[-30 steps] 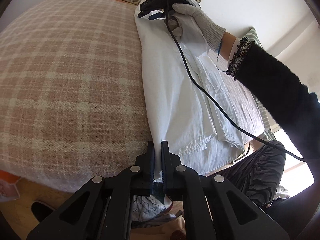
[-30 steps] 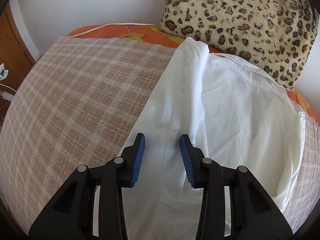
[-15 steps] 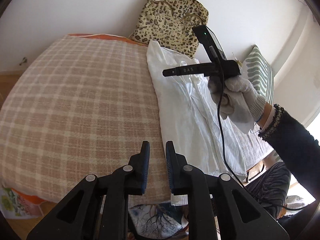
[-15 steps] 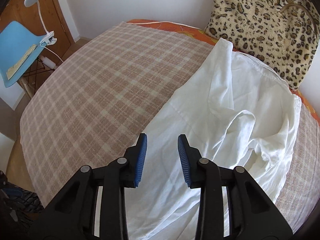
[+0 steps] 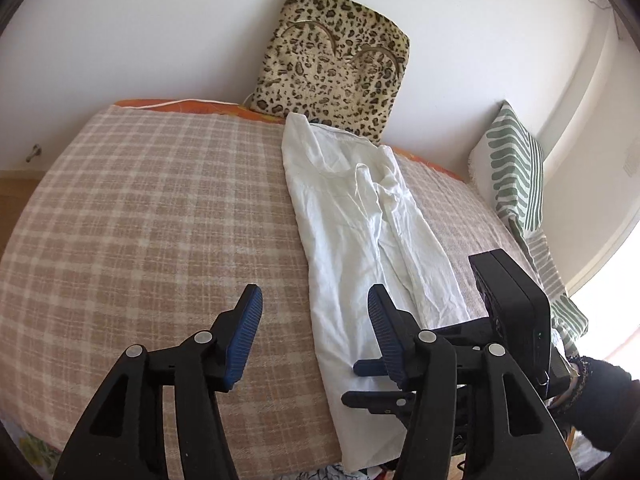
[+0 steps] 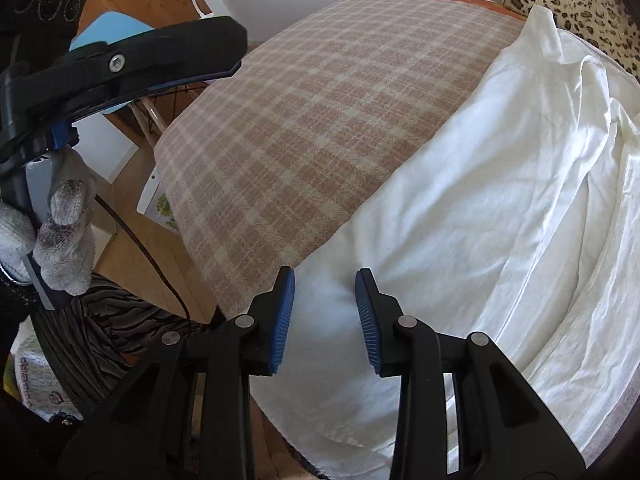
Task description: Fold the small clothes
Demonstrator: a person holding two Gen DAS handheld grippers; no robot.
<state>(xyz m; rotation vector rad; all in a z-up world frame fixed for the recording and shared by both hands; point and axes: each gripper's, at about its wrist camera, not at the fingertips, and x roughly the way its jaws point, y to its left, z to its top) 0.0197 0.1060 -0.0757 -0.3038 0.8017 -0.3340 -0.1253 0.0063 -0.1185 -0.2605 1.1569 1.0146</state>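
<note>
A white garment point(image 5: 360, 232) lies folded lengthwise into a long strip on the pink plaid blanket point(image 5: 152, 216), running from the leopard cushion to the near bed edge. My left gripper point(image 5: 316, 320) hangs above the strip's near left edge, its jaws opening with nothing between them. In the right wrist view the same white garment point(image 6: 500, 208) fills the right side. My right gripper point(image 6: 325, 312) hovers open over its near end, pads apart from the cloth. The right gripper also shows at the lower right of the left view, the left gripper point(image 6: 132, 56) at the upper left of the right view.
A leopard cushion point(image 5: 332, 60) leans on the wall at the bed's head. A green striped pillow point(image 5: 516, 172) lies at the right edge. Left of the bed are wooden floor point(image 6: 136, 240), a blue chair point(image 6: 108, 32) and a gloved hand point(image 6: 60, 232).
My left gripper let go of the garment's near edge, lifted and opened wide. My right gripper travelled from the garment's far end by the cushion to its near end, staying open.
</note>
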